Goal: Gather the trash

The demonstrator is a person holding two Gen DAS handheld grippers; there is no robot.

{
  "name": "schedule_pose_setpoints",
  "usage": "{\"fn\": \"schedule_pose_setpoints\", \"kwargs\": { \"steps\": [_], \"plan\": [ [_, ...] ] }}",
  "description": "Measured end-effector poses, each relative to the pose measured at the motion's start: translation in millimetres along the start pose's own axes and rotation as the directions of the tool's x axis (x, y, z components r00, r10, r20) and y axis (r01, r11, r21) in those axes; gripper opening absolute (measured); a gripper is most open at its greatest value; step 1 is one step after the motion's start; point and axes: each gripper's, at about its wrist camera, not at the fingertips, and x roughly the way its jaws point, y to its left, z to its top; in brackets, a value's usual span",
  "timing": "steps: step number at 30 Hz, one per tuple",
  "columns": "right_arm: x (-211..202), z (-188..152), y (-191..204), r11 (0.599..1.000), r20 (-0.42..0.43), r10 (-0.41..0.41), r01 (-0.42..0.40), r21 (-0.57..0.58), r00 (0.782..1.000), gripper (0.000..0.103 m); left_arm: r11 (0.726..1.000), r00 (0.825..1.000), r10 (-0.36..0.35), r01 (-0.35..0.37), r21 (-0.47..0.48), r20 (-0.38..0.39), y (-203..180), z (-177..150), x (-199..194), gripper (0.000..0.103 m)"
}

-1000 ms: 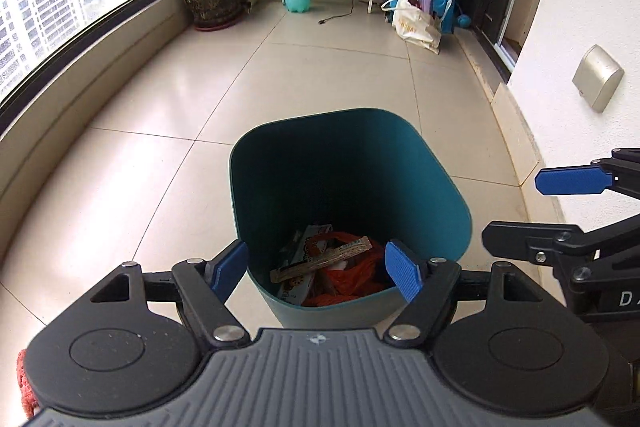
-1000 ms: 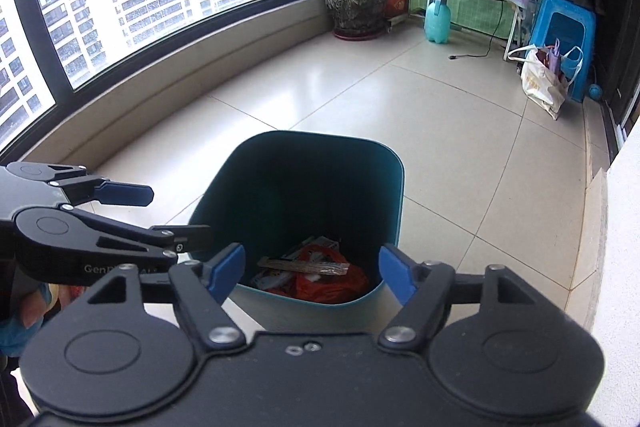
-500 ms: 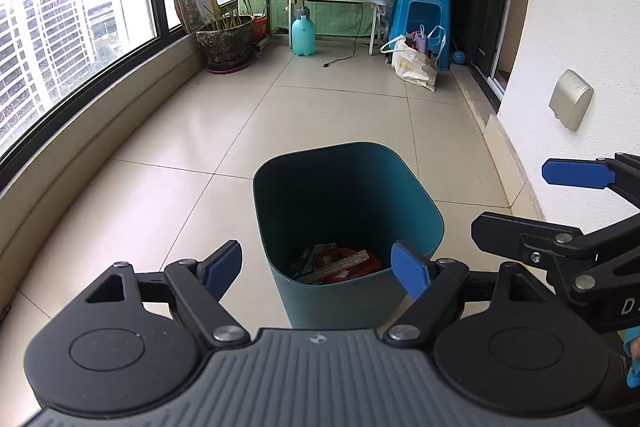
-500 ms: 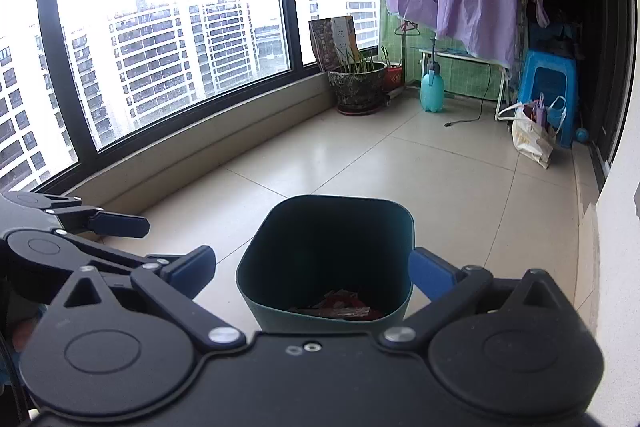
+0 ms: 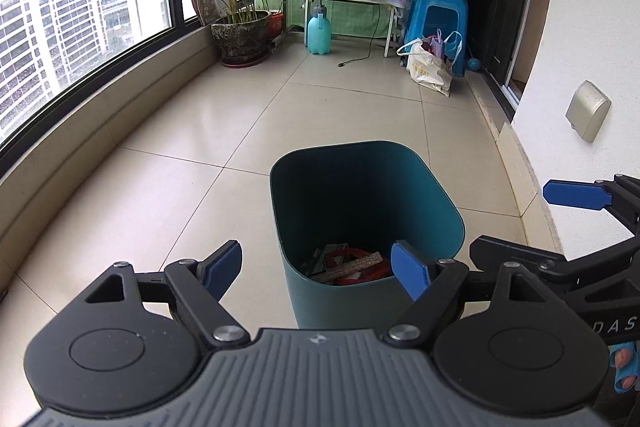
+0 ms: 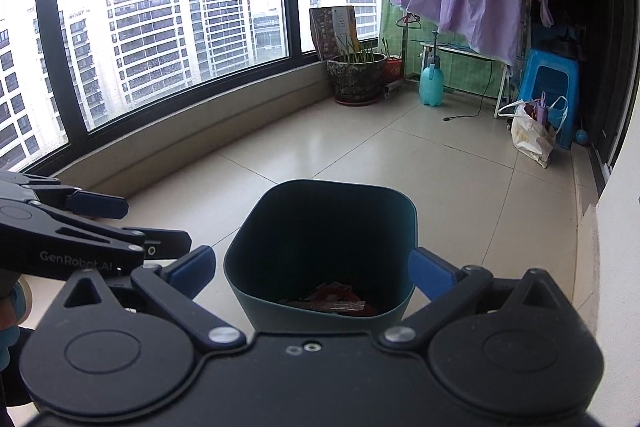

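A dark teal trash bin [image 5: 440, 195] stands on the tiled balcony floor, also in the right wrist view [image 6: 404, 215]. Red and white wrappers and a flat wooden-looking strip [image 5: 352, 267] lie at its bottom, also visible in the right wrist view [image 6: 332, 301]. My left gripper [image 5: 318, 267] is open and empty, held above and in front of the bin. My right gripper [image 6: 312, 269] is open and empty, beside the left one. Each gripper shows at the edge of the other's view: the right one [image 5: 576, 195], the left one [image 6: 96, 205].
A curved window ledge [image 5: 80, 155] runs along the left. A white wall with a socket cover [image 5: 588, 111] is on the right. At the far end stand a plant pot [image 5: 242, 37], a spray bottle [image 5: 318, 33], a blue stool [image 5: 444, 15] and a bag [image 5: 428, 67].
Both grippers have risen and pulled back from the bin, which now looks smaller and lower. The right gripper's fingers have spread wider. The trash in the bin has not moved.
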Motion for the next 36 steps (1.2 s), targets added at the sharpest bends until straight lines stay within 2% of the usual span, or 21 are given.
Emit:
{"fn": "schedule_pose_setpoints", "kwargs": {
  "steps": [8,12,16,19,28,36],
  "plan": [
    [3.5,1.6,-5.3,0.999,0.019,-0.01,0.009,0.045,1.0,0.103,1.0,1.0,0.005,-0.005,-0.009,-0.009,-0.2,-4.4,5.5,0.082],
    [3.3,0.1,-8.1,0.999,0.021,-0.033,0.032,0.042,0.999,0.103,1.0,1.0,0.014,-0.014,-0.003,0.017,-2.1,-5.1,0.5,0.082],
    [1.2,-2.0,-8.4,0.998,0.028,-0.059,0.058,0.031,0.998,0.103,1.0,1.0,-0.015,0.015,-0.018,0.024,0.0,-5.0,-4.3,0.082],
    [0.4,-2.9,-6.6,0.997,0.031,-0.075,0.074,0.018,0.997,0.103,1.0,0.999,-0.009,0.01,-0.011,0.044,-0.4,-5.0,-8.8,0.082],
    [-1.6,-1.4,-5.9,0.997,0.038,-0.07,0.069,0.017,0.997,0.103,1.0,0.997,0.019,-0.02,0.007,0.078,-5.1,-4.0,-16.9,0.082],
    [0.0,2.2,-6.7,0.997,0.024,-0.074,0.073,0.008,0.997,0.103,1.0,0.998,0.006,-0.006,0.002,0.062,-4.7,-3.1,-13.6,0.082]
  ]
}}
